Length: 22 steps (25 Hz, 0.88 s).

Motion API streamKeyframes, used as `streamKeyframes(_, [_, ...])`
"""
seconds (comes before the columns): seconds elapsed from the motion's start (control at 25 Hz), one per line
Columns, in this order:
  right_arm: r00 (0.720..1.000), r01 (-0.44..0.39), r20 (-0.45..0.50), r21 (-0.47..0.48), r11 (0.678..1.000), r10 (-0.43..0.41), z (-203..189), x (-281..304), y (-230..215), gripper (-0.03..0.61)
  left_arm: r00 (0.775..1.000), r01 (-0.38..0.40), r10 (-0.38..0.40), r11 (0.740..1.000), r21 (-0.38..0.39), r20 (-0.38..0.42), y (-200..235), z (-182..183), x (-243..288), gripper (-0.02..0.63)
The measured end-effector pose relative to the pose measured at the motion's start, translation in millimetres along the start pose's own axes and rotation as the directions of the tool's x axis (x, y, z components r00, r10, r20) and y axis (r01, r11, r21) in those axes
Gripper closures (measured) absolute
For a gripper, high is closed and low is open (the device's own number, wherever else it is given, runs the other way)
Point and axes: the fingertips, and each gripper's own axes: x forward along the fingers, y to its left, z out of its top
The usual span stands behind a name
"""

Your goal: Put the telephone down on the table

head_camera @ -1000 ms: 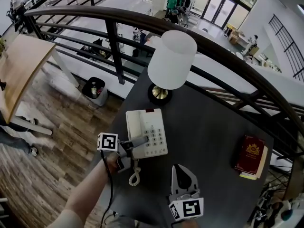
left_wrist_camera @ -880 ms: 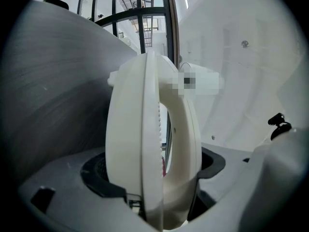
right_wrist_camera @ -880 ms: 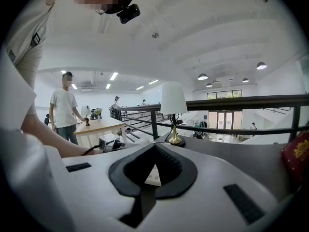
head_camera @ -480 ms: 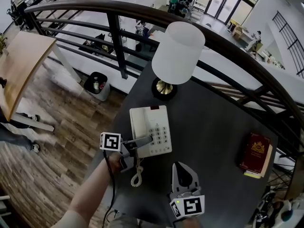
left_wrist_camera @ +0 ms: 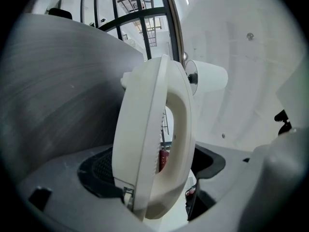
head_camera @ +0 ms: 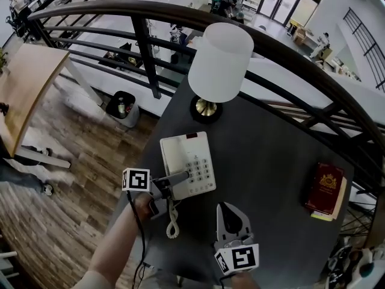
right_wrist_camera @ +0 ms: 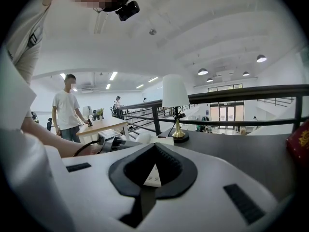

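On dark table [head_camera: 264, 161], just in front of lamp [head_camera: 219, 59]: white telephone [head_camera: 186, 161], pinched at near edge between jaws of left gripper [head_camera: 179, 177]; resting or lifted, cannot tell. Right of curly cord [head_camera: 172, 218], right gripper [head_camera: 225, 209], jaws pressed together, holding nothing. Far right, red book [head_camera: 326, 190].

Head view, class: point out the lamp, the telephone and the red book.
lamp [head_camera: 219, 59], head view, white shade.
telephone [head_camera: 178, 155], head view, plain panel left of keypad.
red book [head_camera: 325, 188], head view, front cover.
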Motion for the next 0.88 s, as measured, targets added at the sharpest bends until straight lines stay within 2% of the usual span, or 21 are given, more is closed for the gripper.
streamKeyframes(0.28, [1.000, -0.012, -0.009, 0.008, 1.000, 0.012, -4, -4, 3, 0.577, 0.995, -0.086, 0.087, 0.996, -0.014, 0.045, 2, 1, -7, 0.210])
streamKeyframes(0.52, [0.999, -0.028, -0.028, 0.022, 0.999, 0.028, -9, -6, 7, 0.578, 0.985, -0.173, 0.172, 0.985, 0.018, 0.031, 6, -1, -13, 0.196])
streamKeyframes(0.72, [0.999, -0.038, -0.035, 0.052, 0.998, 0.040, -18, -7, 11, 0.578, 0.953, -0.302, 0.299, 0.951, 0.062, 0.049, 14, -2, -16, 0.193])
streamKeyframes(0.88, [0.997, -0.053, -0.055, 0.049, 0.997, 0.056, -17, -7, 14, 0.577, 0.906, -0.424, 0.421, 0.902, 0.077, 0.048, 22, -5, -20, 0.193])
